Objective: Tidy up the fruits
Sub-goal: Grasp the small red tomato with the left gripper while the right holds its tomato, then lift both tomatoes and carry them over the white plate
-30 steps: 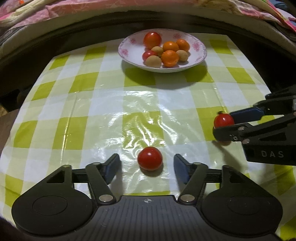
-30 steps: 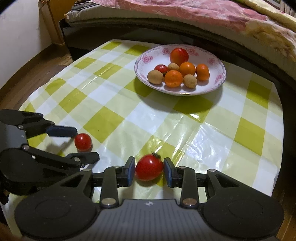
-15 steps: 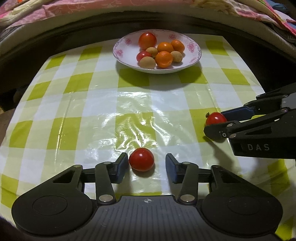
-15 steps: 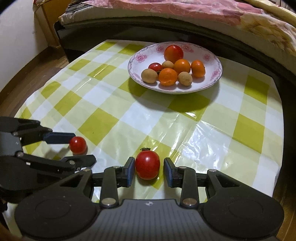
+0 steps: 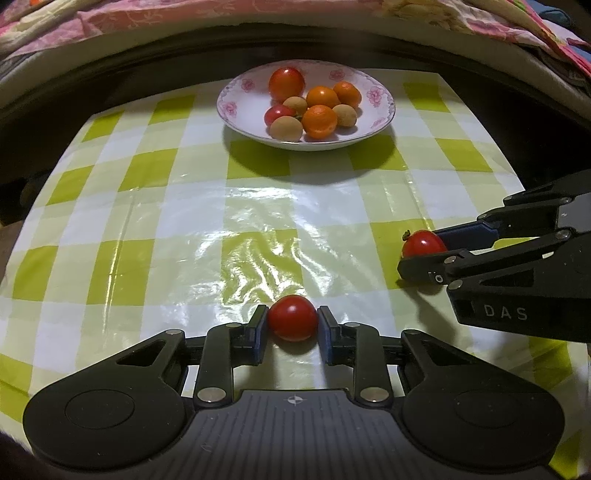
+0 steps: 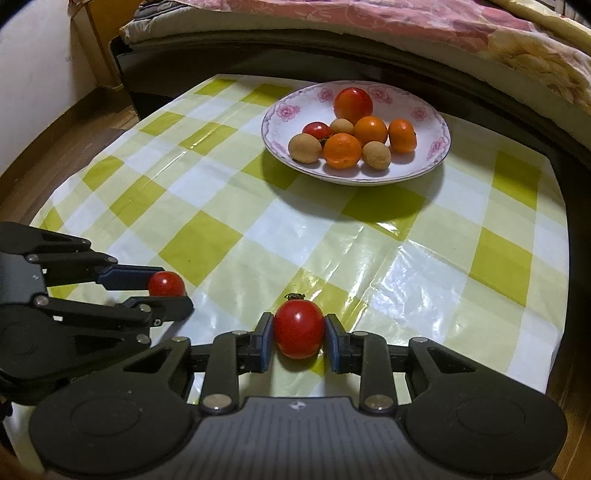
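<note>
- We are working at a table covered by a glossy checked tablecloth (image 5: 258,221) in green, pale green and white squares; the plastic is wrinkling and catching glare near the middle.
- Behind the far edge of the table, a dark frame is running across, and above it a pink floral bedspread (image 6: 369,18) is lying with a yellowish blanket beside it.
- In the right wrist view, a wooden floor (image 6: 55,140) and a pale wall (image 6: 33,55) are showing off the table's left side.
- A white plate (image 5: 236,107) with pink flowers on its rim is sitting at the far end of the cloth, casting a dark shadow toward us; it is holding tomatoes, small oranges and tan round fruits, all bunched together.
- Our left gripper (image 5: 291,328) is closing narrow: its jaws have just been drawing in, and its blue pads are now pressing both sides of a small red tomato (image 5: 292,317) that is resting on the cloth near the front edge.
- Our right gripper (image 6: 299,341) is gripping a larger tomato with a stem (image 6: 298,328), its jaws having just tightened a little more; this fruit is also sitting on the cloth.
- The two grippers are sitting side by side near the front of the table, well apart from the plate.
</note>
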The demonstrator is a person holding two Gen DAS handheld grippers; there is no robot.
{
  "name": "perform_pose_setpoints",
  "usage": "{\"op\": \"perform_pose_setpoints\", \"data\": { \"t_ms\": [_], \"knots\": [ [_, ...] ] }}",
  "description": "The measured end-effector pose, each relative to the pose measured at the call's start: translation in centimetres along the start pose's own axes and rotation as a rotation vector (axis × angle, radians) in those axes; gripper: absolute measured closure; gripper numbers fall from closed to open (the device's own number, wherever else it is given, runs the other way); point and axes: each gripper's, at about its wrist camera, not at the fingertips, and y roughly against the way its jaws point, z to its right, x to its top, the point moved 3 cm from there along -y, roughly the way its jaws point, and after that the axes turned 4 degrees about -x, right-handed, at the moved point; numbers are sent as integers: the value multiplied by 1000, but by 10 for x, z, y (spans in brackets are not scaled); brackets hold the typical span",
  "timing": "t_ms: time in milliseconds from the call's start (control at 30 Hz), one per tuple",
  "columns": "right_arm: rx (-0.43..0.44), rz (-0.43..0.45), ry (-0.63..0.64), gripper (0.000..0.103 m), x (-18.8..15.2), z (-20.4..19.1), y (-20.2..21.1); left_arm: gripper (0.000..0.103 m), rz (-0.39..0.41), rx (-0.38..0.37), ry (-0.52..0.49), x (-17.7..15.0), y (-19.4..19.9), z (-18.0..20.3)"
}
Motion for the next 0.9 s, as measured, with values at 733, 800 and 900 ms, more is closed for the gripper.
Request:
{"op": "perform_pose_setpoints", "data": {
  "t_ms": [733, 800, 900],
  "knots": [
    [-4, 39, -25, 71, 9, 3, 10, 68, 41, -8, -17, 21, 5, 7],
    [-6, 42, -29, 71, 10, 4, 11, 68, 44, -5, -18, 23, 6, 7],
    [-11, 48, -34, 71, 12, 5, 12, 68, 48, -3, -21, 26, 6, 8]
  ]
}}
